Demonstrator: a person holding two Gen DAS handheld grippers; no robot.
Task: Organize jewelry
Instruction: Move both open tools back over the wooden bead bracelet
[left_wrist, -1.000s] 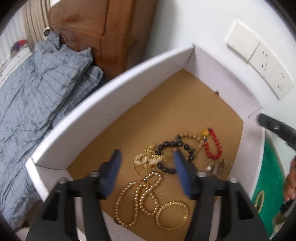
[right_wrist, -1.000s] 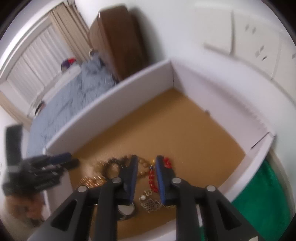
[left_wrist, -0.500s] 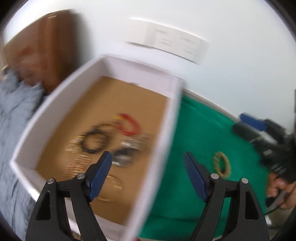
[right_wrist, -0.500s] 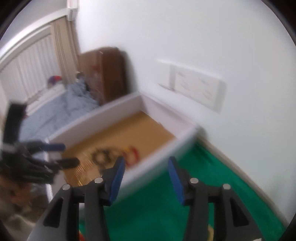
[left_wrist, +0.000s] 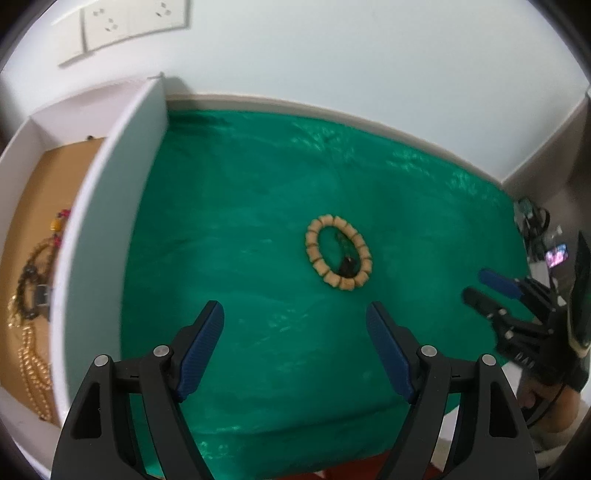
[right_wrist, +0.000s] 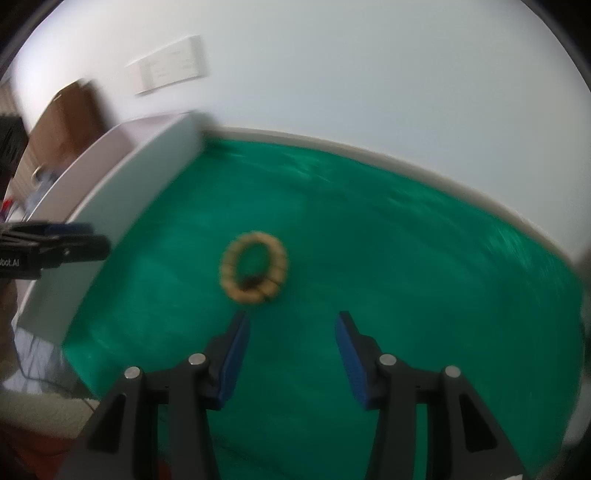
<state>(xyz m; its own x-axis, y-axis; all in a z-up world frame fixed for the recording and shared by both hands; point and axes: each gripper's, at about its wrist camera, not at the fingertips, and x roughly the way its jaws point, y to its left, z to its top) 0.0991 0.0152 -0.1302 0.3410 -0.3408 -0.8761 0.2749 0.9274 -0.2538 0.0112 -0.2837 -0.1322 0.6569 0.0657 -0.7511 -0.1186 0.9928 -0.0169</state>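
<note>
Seemingly wooden block-bead bracelet (left_wrist: 338, 257) on satin.

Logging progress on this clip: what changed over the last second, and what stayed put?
Both grippers swung away from the white box to the green cloth and now point at the beige beaded bracelet. The right gripper, nearly closed over the box a second ago, has opened; the left gripper stays open. Neither holds anything. The bracelet still lies on the cloth, and the jewelry remains in the box.
</note>
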